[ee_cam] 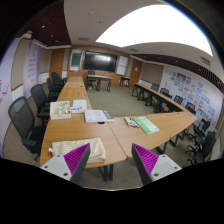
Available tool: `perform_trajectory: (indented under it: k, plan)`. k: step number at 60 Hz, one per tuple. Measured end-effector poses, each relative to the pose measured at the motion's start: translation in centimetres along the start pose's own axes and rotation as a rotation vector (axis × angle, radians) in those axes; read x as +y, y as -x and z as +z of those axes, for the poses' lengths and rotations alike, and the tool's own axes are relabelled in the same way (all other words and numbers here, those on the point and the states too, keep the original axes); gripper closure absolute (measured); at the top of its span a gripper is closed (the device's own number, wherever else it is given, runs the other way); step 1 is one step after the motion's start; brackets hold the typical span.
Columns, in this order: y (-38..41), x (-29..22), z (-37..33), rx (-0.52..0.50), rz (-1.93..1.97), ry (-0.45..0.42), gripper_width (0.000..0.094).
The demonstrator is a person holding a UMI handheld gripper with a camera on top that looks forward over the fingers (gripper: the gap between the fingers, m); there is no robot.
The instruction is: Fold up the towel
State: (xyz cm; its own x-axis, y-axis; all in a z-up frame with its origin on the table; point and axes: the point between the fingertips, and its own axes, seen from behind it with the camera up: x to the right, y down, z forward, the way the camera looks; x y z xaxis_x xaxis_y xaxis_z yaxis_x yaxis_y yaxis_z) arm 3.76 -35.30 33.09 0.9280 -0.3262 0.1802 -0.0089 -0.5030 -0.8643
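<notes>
Between two spread, empty fingers (114, 163), one wooden table (90, 132); one striped towel (75, 150) beside the left finger.

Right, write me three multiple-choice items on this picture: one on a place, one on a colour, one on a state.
1. Where does the patterned towel lie?
A. On the wooden table, just ahead of the left finger
B. On an office chair
C. On the floor

2. What colour are the pads on the fingers?
A. Yellow
B. Magenta
C. White

3. How does the tool stand?
A. Shut on the towel
B. Shut on nothing
C. Open, nothing between its fingers

Answers:
1 A: the towel rests on the tabletop right by the left finger.
2 B: both inner faces show magenta.
3 C: a wide gap shows between the fingers, and nothing is held in it.
</notes>
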Motion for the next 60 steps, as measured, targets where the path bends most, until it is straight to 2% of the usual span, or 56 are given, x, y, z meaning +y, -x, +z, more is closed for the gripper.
perform_trajectory:
  k: [9,20,29,35,44,49,60]
  plan:
    - [0.5,1.7,-0.3,0.004,-0.009,0.03,0.0083]
    - [2.7,7.3,0.5,-0.012,-0.041,0.078,0.0084]
    - [9.3,14.0,1.4,-0.127,-0.055,0.14,0.0084]
    - [15.8,16.6,2.8,-0.219,-0.063,0.16,0.0083]
    - [25.5,16.3,6.8,-0.34,-0.069,0.115,0.008]
    - [29.9,15.5,10.2,-0.363,-0.093,0.085,0.0084]
    - [35.5,16.1,18.9,-0.381,-0.176,0.113,0.0087]
